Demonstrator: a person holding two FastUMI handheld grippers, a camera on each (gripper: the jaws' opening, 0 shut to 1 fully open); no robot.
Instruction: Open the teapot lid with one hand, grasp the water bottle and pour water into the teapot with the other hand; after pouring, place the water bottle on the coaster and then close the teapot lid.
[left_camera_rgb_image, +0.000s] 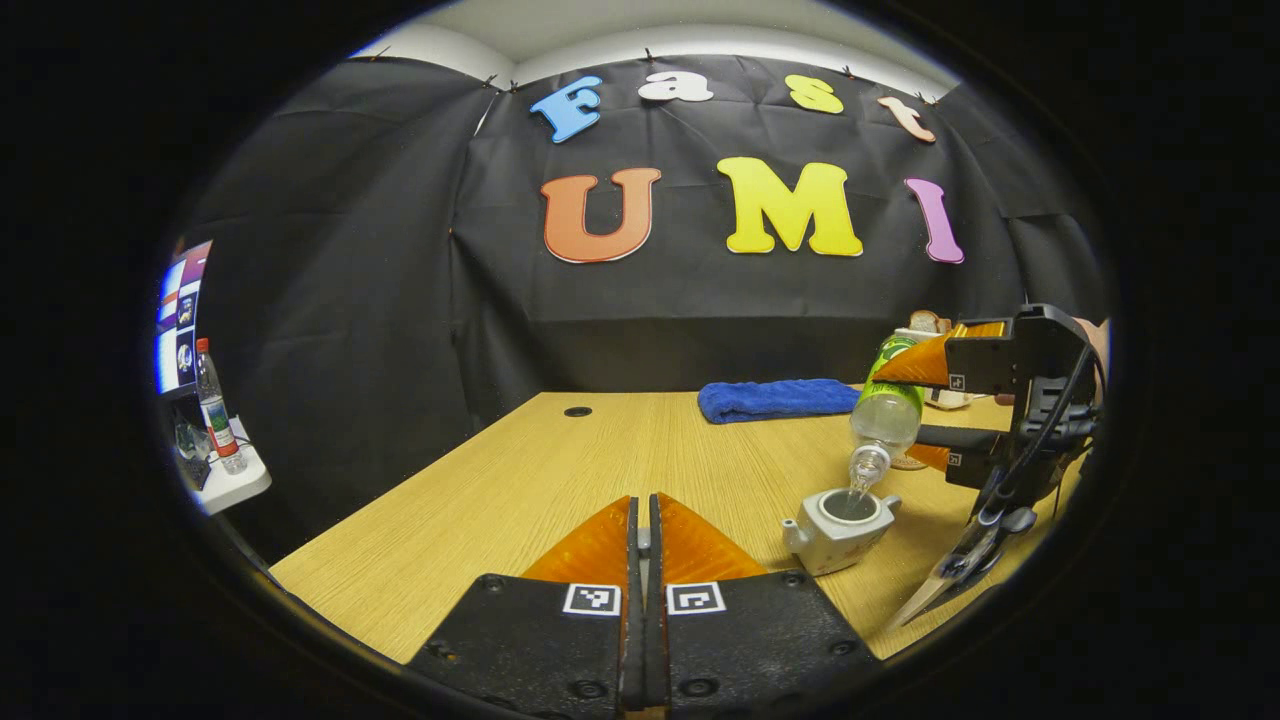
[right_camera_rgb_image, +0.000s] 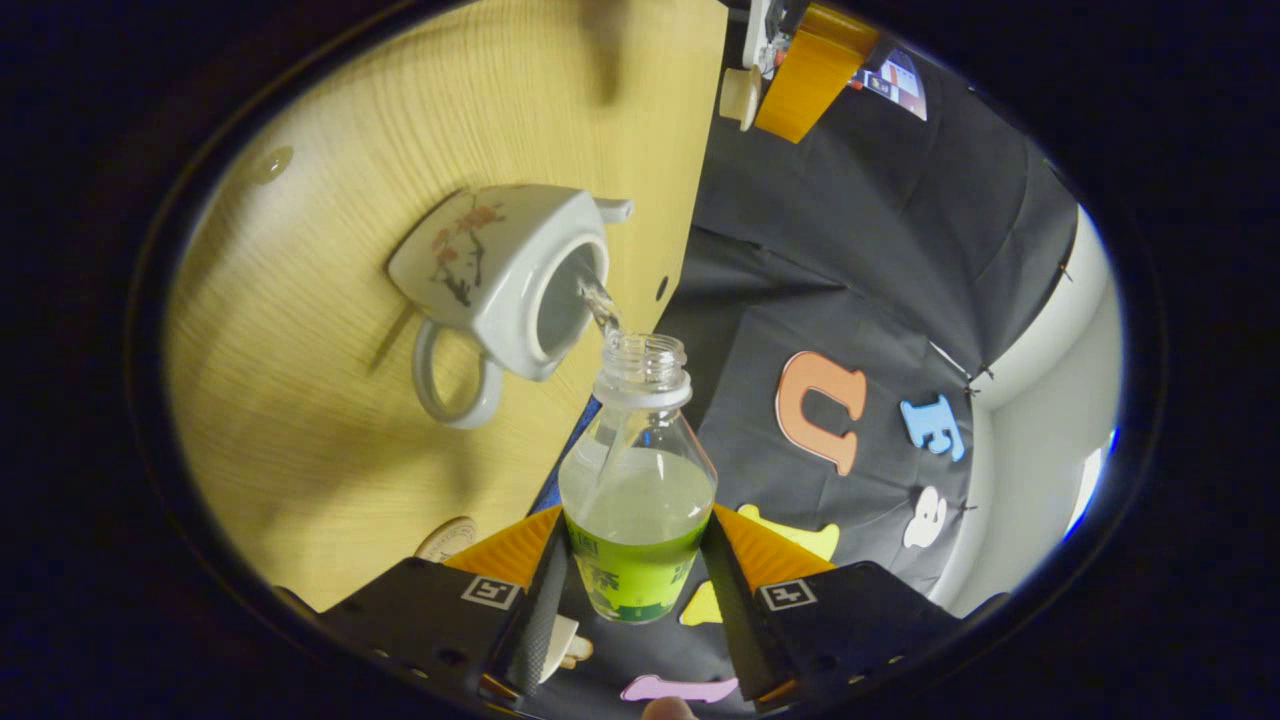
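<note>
My right gripper (right_camera_rgb_image: 632, 560) is clamped on the clear plastic water bottle with the green label (right_camera_rgb_image: 636, 500), a finger pressing each side of the label, and I have the bottle tipped with its uncapped neck aimed down at the small white ceramic teapot with a painted floral sprig (right_camera_rgb_image: 497, 285). A thin stream of water runs from the bottle mouth into the teapot's open top. From my left gripper view the same right gripper (left_camera_rgb_image: 925, 410) shows at the right, bottle (left_camera_rgb_image: 886, 410) upended just above the teapot (left_camera_rgb_image: 838, 528), which stands lidless on the light wood-grain table (left_camera_rgb_image: 520, 480).

My left gripper (left_camera_rgb_image: 645, 545) has its fingers drawn together with a small pale piece just visible in the slit — I cannot tell from there what it is. In the right gripper view that left gripper (right_camera_rgb_image: 775, 75) appears at the top edge, pinching the small white teapot lid (right_camera_rgb_image: 741, 97), held well away from the pot.

Beyond the teapot a folded blue towel (left_camera_rgb_image: 775, 398) lies near the table's far edge. A round pale coaster (right_camera_rgb_image: 447, 538) rests on the table beside my right gripper's finger.
</note>
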